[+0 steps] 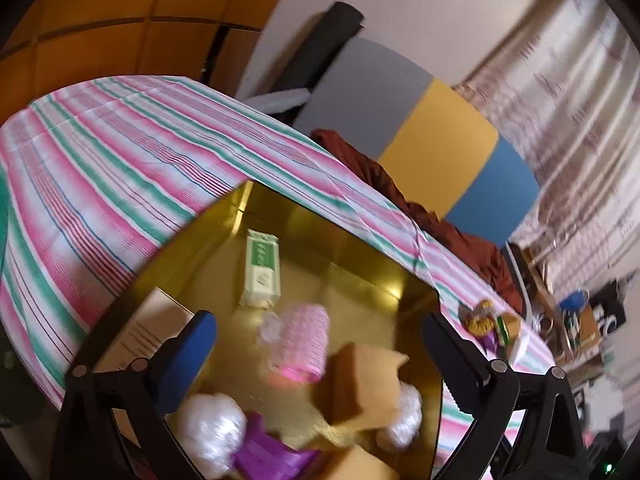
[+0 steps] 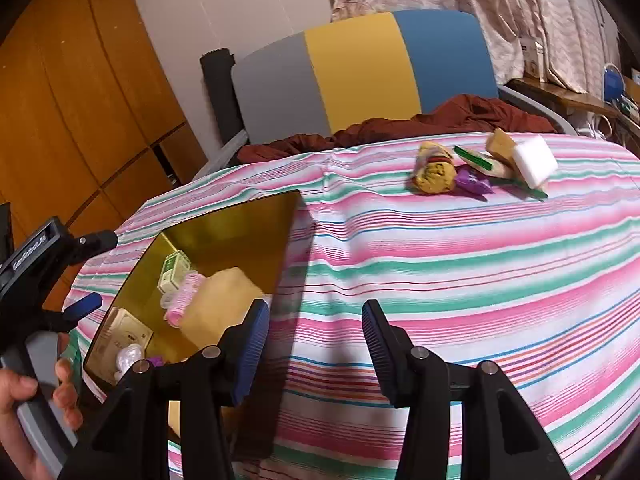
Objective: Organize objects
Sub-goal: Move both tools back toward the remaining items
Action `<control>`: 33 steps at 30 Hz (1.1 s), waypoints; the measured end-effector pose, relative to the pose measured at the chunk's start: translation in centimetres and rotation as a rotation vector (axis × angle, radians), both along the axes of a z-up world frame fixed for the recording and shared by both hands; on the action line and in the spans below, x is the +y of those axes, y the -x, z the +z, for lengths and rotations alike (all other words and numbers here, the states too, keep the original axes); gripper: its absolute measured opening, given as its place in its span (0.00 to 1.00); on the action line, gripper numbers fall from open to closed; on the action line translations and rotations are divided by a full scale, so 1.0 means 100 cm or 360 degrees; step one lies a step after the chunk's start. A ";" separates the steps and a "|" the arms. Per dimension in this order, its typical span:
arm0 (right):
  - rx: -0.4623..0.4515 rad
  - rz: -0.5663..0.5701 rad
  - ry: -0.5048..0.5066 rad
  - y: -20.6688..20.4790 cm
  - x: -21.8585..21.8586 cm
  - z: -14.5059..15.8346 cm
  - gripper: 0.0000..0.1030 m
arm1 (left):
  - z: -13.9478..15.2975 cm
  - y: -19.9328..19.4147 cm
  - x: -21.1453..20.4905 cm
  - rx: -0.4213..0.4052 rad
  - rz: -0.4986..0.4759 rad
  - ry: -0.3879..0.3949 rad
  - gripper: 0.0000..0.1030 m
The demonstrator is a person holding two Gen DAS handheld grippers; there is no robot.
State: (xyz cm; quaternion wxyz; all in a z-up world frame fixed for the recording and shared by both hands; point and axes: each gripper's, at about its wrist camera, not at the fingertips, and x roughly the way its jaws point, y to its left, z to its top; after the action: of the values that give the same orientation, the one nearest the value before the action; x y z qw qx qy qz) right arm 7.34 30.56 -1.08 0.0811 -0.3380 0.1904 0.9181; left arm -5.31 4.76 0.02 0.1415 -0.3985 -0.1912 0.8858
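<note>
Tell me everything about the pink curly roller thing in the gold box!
The pink hair roller is a short, bristly plastic tube, pale pink with a brighter pink rim at its near end. It lies on its side on the floor of the gold box, among other items. A tan sponge touches it on one side, and something clear and crinkly sits against the other.

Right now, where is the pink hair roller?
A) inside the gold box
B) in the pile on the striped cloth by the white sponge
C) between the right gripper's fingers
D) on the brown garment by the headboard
A: the pink hair roller lies inside the gold box, next to the green-and-white packet; the right gripper has nothing between its fingers.
</note>
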 end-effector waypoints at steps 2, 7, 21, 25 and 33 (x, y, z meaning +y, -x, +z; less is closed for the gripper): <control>-0.0018 -0.0024 0.0004 -0.002 0.006 -0.004 0.47 | 0.001 -0.006 0.011 0.0010 -0.0049 0.0016 1.00; -0.0064 -0.0083 0.0030 -0.009 0.024 -0.015 0.47 | 0.003 -0.023 0.046 0.0044 -0.0216 0.0081 1.00; -0.0168 -0.0406 0.0078 -0.037 0.121 -0.044 0.48 | -0.004 -0.075 0.152 0.0118 -0.0731 0.0265 1.00; -0.0165 -0.0492 0.0139 -0.034 0.161 -0.043 0.49 | -0.010 -0.085 0.175 0.0108 -0.0813 0.0302 1.00; -0.0076 -0.0405 0.0038 0.039 0.196 -0.008 0.50 | -0.024 -0.094 0.193 0.0044 -0.0891 0.0338 1.00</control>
State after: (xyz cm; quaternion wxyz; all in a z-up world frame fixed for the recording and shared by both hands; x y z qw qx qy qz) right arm 3.43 50.21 -1.84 0.1975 -0.3337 0.2407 0.8898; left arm 4.09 24.11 -2.37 0.3404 -0.4363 0.0218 0.8327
